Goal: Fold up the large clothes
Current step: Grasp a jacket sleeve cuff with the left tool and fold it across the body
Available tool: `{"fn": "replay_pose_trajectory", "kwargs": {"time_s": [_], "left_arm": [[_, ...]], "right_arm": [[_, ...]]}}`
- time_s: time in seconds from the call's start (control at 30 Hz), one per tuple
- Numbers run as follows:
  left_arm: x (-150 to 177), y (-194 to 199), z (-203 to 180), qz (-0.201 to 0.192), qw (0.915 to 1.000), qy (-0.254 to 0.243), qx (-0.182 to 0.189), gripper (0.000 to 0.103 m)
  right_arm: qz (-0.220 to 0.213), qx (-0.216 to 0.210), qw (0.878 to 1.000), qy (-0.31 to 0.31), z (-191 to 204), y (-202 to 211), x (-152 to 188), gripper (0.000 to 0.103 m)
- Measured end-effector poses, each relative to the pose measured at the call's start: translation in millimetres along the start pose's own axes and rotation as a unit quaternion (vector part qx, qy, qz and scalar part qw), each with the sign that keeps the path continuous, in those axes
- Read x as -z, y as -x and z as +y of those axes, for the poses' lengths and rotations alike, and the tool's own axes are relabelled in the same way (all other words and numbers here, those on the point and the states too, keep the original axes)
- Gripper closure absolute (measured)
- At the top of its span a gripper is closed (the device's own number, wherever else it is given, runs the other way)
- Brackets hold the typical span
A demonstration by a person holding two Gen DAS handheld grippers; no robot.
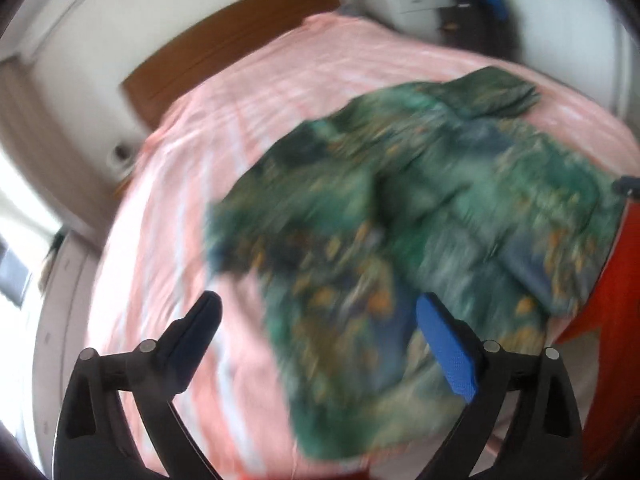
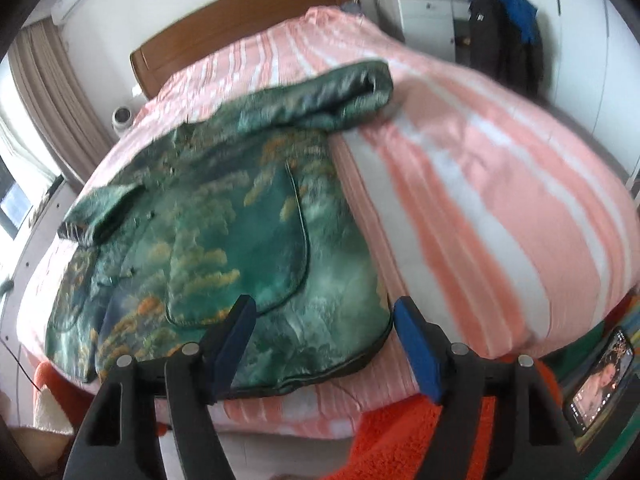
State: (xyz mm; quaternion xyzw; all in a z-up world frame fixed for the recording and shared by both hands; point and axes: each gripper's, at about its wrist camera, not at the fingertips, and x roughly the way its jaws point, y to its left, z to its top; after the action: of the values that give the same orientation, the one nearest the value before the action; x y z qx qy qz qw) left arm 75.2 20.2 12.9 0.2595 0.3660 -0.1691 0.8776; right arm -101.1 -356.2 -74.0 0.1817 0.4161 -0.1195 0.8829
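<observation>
A large green garment (image 2: 248, 224) with orange and blue patterning lies spread on the bed, one sleeve (image 2: 340, 92) stretching toward the headboard. In the left wrist view the same garment (image 1: 420, 208) is motion-blurred. My left gripper (image 1: 320, 320) hangs above its near edge, jaws wide apart, nothing between the blue pads. My right gripper (image 2: 324, 320) hovers over the garment's near hem, jaws apart and not pressing on the cloth.
The bed carries a pink and white striped cover (image 2: 480, 184) with a brown wooden headboard (image 2: 240, 12) behind. A red-orange fuzzy cloth (image 2: 400, 432) lies at the near edge. A phone (image 2: 600, 384) sits at the right. A dark jacket (image 2: 504, 28) hangs by white cabinets.
</observation>
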Motion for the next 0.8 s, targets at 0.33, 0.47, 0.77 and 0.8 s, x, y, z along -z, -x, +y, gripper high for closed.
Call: {"fn": "replay_pose_trajectory", "kwargs": {"time_s": [0.33, 0.47, 0.77, 0.8], "left_arm": [[-24.5, -214.7, -15.7, 0.128, 0.9902, 0.053, 0.013, 0.03], [-19.4, -185.2, 22.7, 0.089, 0.9888, 0.12, 0.001, 0.082], [79.3, -104.1, 220.3, 0.065, 0.9296, 0.337, -0.134, 0.082], [101.5, -103.3, 241.5, 0.077, 0.9157, 0.361, -0.158, 0.082]], "right_arm": [[-0.015, -0.016, 0.999, 0.04, 33.8, 13.1, 26.5, 0.031], [-0.012, -0.028, 0.998, 0.052, 34.6, 16.3, 41.0, 0.031], [-0.055, -0.039, 0.994, 0.084, 51.7, 22.9, 26.4, 0.031], [-0.056, -0.04, 0.994, 0.089, 54.8, 20.8, 25.6, 0.031]]}}
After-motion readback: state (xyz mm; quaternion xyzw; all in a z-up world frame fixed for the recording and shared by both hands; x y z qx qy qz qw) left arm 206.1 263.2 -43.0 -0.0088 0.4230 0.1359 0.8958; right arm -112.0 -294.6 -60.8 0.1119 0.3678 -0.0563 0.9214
